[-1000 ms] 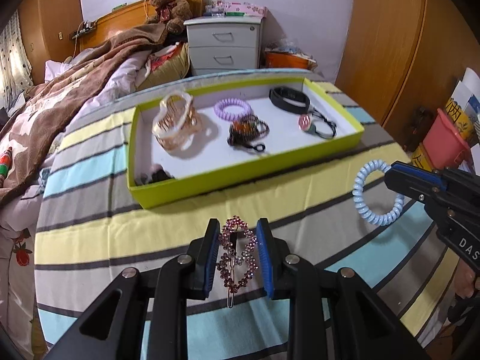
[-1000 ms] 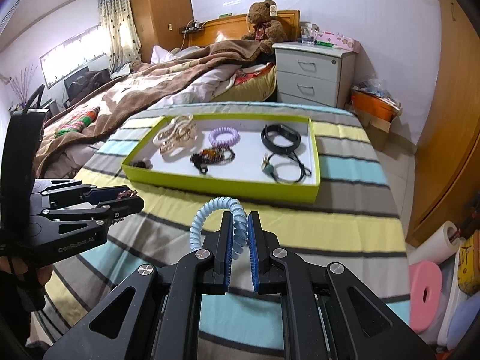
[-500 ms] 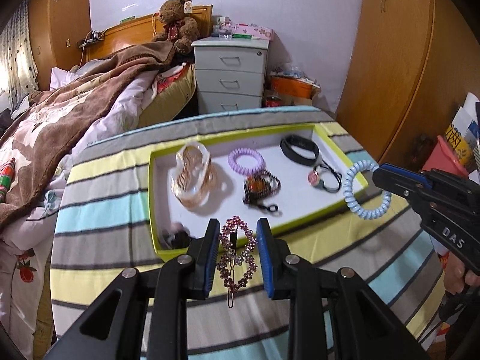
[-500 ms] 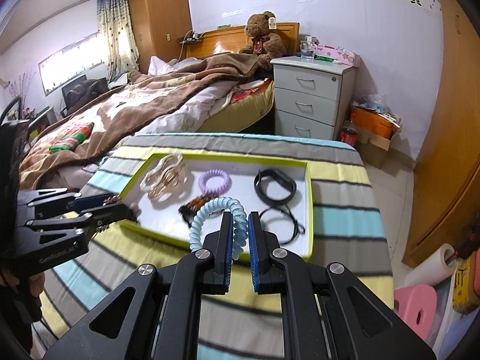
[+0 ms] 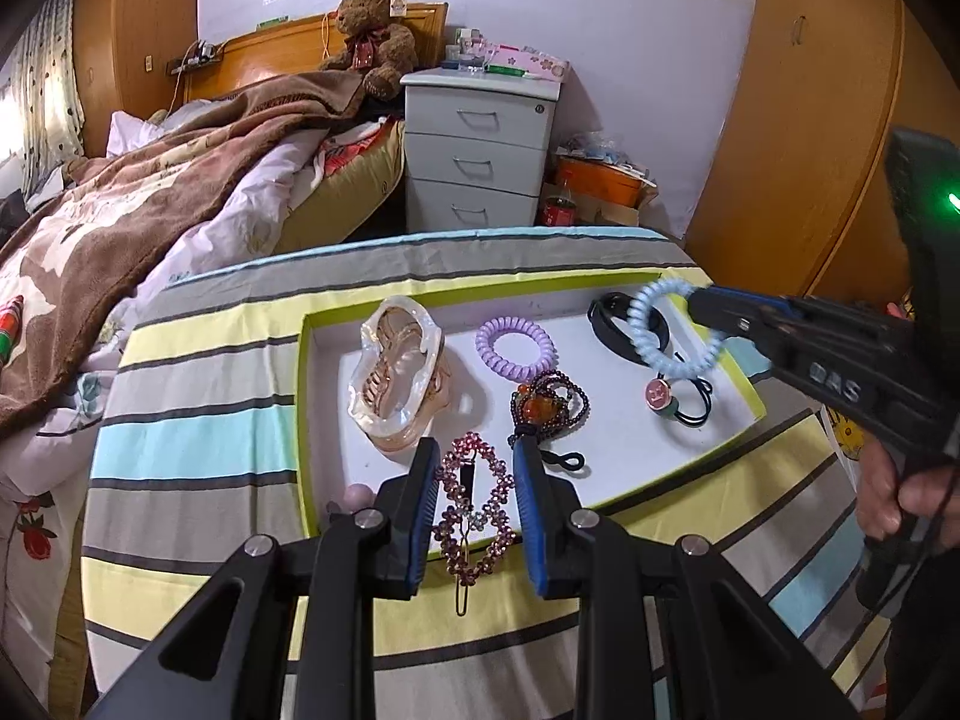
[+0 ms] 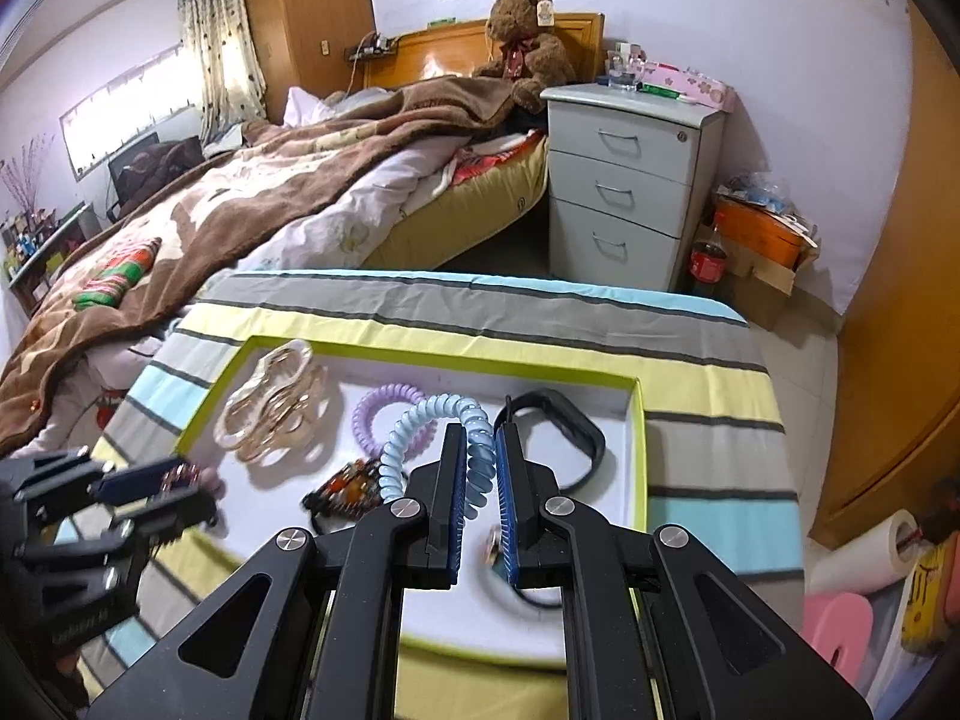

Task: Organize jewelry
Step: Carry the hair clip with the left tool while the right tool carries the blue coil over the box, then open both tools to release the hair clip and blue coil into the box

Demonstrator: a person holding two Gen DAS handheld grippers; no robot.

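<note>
Both grippers have moved over the tray [image 5: 745,383] (2 loads): left gripper [image 5: 474,510] fingers clamp the hairpin [image 5: 475,501], right gripper [image 6: 480,480] the blue coil [image 6: 435,420].

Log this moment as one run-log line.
left gripper: shut on rhinestone hair clip, above tray's near edge | right gripper: shut on blue coil hair tie, over tray | nothing released

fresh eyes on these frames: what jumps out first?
Both tongs are loaded above the green-rimmed tray: the left tongs grip a pink rhinestone clip over the near edge, and the right tongs pinch a blue coil tie over the tray's right side. In the tray lie a pearly claw clip, purple coil, beads and black band.
</note>
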